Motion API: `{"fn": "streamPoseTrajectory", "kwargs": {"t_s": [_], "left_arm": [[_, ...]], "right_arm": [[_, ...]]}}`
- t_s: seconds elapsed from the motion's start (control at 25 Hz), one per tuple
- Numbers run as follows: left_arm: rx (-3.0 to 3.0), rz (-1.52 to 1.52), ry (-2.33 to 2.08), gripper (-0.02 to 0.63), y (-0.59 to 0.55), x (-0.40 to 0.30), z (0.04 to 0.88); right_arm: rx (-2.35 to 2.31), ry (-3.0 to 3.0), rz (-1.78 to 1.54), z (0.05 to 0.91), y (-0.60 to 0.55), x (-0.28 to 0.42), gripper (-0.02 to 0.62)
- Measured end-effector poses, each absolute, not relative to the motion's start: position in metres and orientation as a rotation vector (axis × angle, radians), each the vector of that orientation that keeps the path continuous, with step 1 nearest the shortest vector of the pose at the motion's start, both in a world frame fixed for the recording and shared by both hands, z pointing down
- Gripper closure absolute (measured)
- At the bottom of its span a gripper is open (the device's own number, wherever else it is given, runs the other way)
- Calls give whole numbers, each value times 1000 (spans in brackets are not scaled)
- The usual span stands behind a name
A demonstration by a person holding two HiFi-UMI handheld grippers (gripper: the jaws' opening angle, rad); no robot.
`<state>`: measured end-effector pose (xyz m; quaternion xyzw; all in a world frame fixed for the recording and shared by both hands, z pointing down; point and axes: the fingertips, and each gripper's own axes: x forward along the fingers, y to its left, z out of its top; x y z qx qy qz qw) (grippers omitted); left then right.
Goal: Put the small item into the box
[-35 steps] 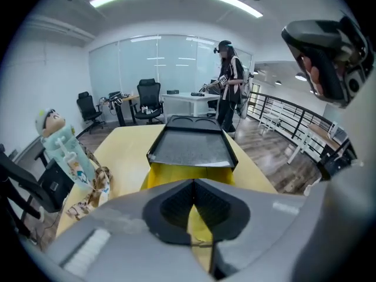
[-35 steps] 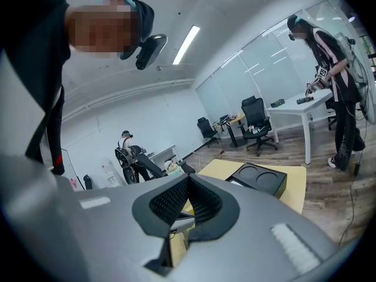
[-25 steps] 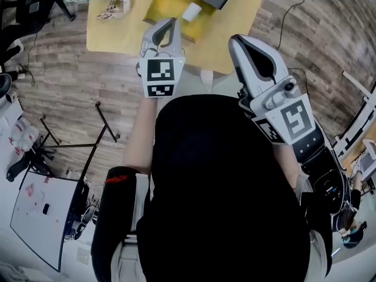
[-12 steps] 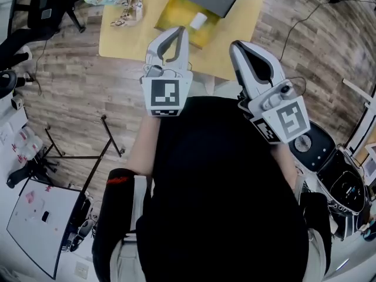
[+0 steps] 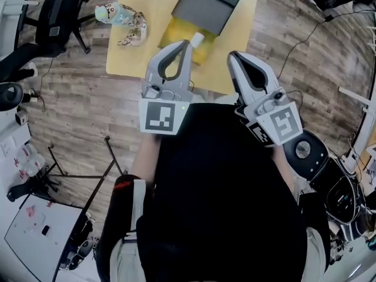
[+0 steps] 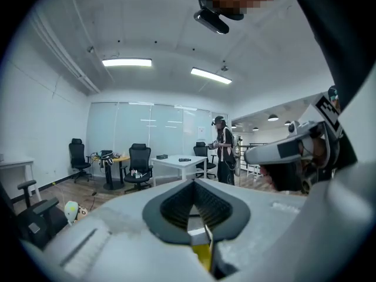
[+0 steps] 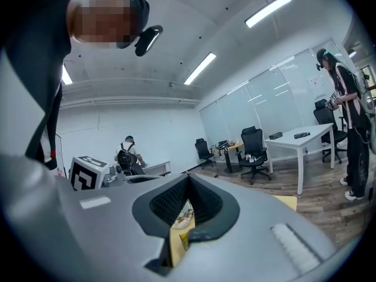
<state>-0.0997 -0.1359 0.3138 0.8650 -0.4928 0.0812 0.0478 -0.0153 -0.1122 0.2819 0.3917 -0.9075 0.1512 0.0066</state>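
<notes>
A pale wood table [image 5: 141, 57] lies ahead of me in the head view. On it lies a dark grey box [image 5: 208, 3], partly over a yellow see-through container [image 5: 179, 37]. A small white item [image 5: 197, 39] rests on the yellow container, just past my left gripper [image 5: 182, 44]. That gripper is shut and holds nothing; it is raised over the table's near edge. My right gripper [image 5: 233, 56] is beside it, also shut and empty. In the left gripper view the left gripper's [image 6: 194, 184] jaws meet, with a strip of yellow showing through them. The right gripper [image 7: 188, 178] points level across the room.
A plush toy [image 5: 120, 22] lies at the table's left end. A black office chair [image 5: 56, 25] stands on the wooden floor to the left, and a black stand [image 5: 88, 157] lower down. A round device [image 5: 305, 151] sits at the right. A person [image 6: 226, 151] stands among far desks.
Both grippers have come up, the left one more than the right. The table with the grey box and the toy now shows more fully at the top of the head view.
</notes>
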Motion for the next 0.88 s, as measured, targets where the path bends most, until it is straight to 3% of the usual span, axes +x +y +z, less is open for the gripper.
{"fn": "streamPoseTrajectory", "kwargs": {"t_s": [0.32, 0.88], "left_arm": [[2768, 66, -1471, 604, -125, -80, 260], [2949, 32, -1431, 604, -109, -58, 210]], "right_arm": [[1290, -2840, 382, 266, -112, 0, 594], [1339, -2914, 257, 229, -112, 3, 594]]}}
